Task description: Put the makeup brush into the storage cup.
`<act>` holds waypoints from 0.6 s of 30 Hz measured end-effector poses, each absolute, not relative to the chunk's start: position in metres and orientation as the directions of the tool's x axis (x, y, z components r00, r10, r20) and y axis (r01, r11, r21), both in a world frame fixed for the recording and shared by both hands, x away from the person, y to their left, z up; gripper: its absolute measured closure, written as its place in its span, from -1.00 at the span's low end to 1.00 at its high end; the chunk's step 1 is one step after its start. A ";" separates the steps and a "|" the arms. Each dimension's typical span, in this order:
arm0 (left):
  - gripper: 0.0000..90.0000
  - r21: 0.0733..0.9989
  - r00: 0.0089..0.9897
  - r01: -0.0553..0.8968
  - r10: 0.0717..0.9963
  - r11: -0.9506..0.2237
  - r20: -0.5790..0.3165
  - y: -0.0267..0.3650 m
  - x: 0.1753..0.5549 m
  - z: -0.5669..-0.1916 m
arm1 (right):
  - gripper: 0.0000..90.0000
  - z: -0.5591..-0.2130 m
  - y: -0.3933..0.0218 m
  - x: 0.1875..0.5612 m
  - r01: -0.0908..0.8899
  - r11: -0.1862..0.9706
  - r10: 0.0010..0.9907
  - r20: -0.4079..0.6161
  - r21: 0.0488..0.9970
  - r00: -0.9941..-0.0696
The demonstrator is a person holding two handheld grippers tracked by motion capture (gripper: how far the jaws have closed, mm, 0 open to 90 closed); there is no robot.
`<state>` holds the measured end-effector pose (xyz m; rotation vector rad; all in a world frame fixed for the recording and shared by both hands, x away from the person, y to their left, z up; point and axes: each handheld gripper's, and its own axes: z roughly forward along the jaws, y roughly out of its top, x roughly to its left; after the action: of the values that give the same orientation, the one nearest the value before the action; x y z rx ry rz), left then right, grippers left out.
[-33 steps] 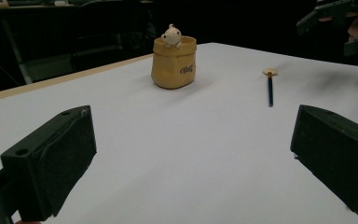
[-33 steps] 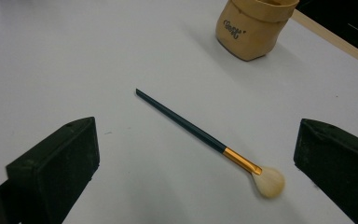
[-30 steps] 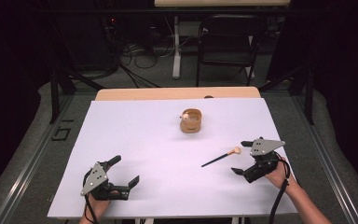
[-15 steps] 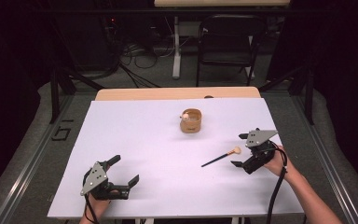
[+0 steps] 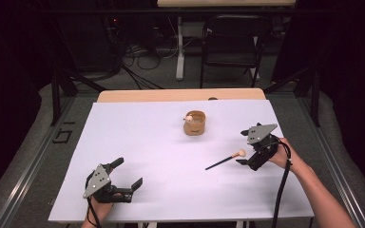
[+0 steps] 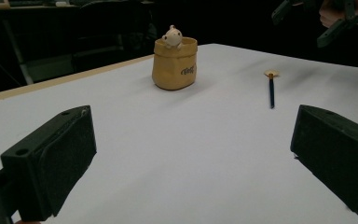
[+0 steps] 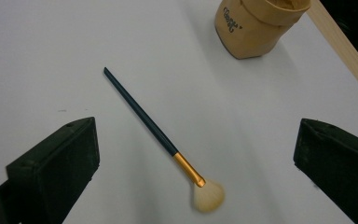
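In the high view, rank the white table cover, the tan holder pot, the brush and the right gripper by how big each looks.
1. White table cover, by far the largest.
2. Right gripper and brush: alike in span, so unranked; the gripper is bulkier, the brush very thin.
3. Tan holder pot, compact and farther from the camera, so unsure.

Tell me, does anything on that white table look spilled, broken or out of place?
Nothing stands out. The brush lies flat and whole on the table, and the tan holder stands upright, with no spill around either.
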<state>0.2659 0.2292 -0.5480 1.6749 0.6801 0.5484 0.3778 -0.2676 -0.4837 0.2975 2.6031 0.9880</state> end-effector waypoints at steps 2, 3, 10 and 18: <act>-1.00 0.979 0.718 0.143 0.696 -0.142 -0.004 0.229 0.266 -0.548 | -1.00 -0.483 -0.267 0.381 0.071 0.742 0.306 -0.243 0.667 -0.921; -1.00 0.979 0.718 0.143 0.696 -0.142 -0.004 0.229 0.266 -0.548 | -1.00 -0.483 -0.267 0.381 0.071 0.742 0.306 -0.243 0.667 -0.921; -1.00 0.980 0.721 0.143 0.693 -0.141 -0.006 0.228 0.266 -0.548 | -1.00 -0.481 -0.262 0.389 0.051 0.790 0.255 -0.252 0.611 -0.933; -1.00 0.980 0.718 0.142 0.696 -0.140 -0.005 0.229 0.266 -0.548 | -1.00 -0.480 -0.252 0.400 0.025 0.842 0.176 -0.231 0.539 -0.957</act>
<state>0.2661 0.2285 -0.5481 1.6715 0.6814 0.5496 0.3999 -0.2517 -0.4803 0.1531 2.7488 0.7992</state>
